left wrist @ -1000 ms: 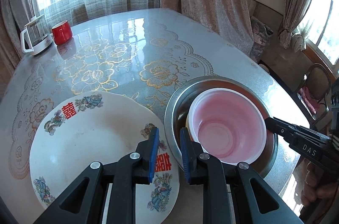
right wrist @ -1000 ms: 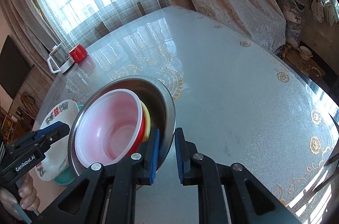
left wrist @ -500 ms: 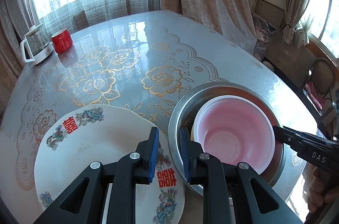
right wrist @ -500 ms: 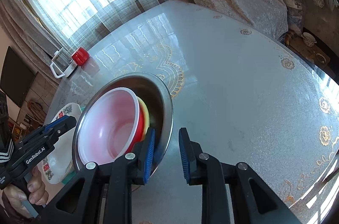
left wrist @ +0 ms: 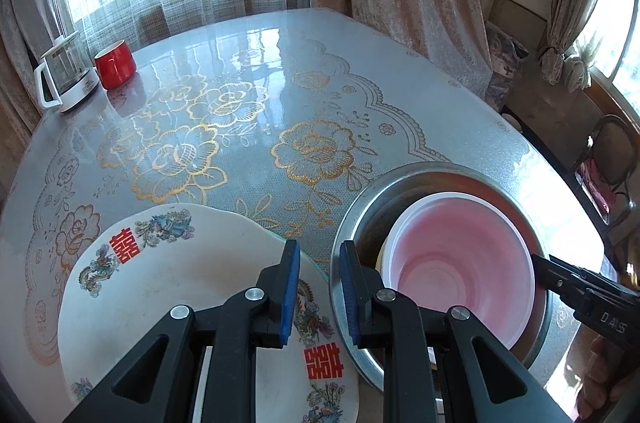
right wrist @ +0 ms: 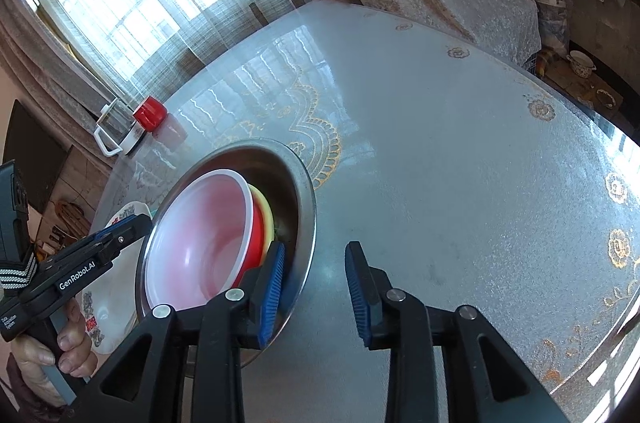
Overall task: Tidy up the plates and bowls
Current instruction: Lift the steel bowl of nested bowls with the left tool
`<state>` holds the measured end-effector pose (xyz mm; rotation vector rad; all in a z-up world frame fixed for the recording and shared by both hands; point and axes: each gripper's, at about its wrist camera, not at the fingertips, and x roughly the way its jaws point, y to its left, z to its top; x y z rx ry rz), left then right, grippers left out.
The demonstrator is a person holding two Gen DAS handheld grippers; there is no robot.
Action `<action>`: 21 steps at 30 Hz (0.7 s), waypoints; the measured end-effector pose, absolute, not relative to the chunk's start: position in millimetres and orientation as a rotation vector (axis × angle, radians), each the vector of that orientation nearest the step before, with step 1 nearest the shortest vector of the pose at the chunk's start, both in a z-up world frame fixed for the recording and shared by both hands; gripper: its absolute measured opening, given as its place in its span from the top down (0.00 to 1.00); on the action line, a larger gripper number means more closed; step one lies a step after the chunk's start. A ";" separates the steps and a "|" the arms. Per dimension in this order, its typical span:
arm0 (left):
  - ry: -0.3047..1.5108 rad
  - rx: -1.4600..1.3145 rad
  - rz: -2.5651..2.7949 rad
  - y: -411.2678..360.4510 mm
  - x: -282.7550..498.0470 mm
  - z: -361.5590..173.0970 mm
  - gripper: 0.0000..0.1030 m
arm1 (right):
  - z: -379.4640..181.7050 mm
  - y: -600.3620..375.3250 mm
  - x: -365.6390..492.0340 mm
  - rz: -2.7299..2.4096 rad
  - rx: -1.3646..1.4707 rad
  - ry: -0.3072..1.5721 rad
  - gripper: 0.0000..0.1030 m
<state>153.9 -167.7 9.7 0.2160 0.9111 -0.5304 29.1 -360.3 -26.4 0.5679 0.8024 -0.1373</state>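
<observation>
A steel basin [left wrist: 400,179] [right wrist: 305,191] sits on the table and holds a stack of bowls; the top one is red outside and pink-white inside [left wrist: 456,263] [right wrist: 200,243], with a yellow bowl [right wrist: 262,203] under it. A white plate with red characters and bird prints [left wrist: 168,287] [right wrist: 116,287] lies to its left. My left gripper [left wrist: 320,287] is open and empty, hovering above the gap between plate and basin rim. My right gripper [right wrist: 316,287] is open and empty at the basin's right rim, with its left finger over the rim.
A red mug [left wrist: 115,63] [right wrist: 150,113] and a glass kettle [left wrist: 66,77] [right wrist: 116,129] stand at the table's far left edge. A chair [left wrist: 612,163] stands beyond the table's right edge. Curtains and windows are behind the table.
My right gripper's jaws have opened wider beside the basin rim. My left gripper has pulled back a little with its jaws slightly wider. The basin and plate stay put.
</observation>
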 end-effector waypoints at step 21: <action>1.030 0.184 -0.554 -178.8 194.2 1.0 0.83 | -27.3 -359.2 24.1 -0.092 0.567 0.796 0.70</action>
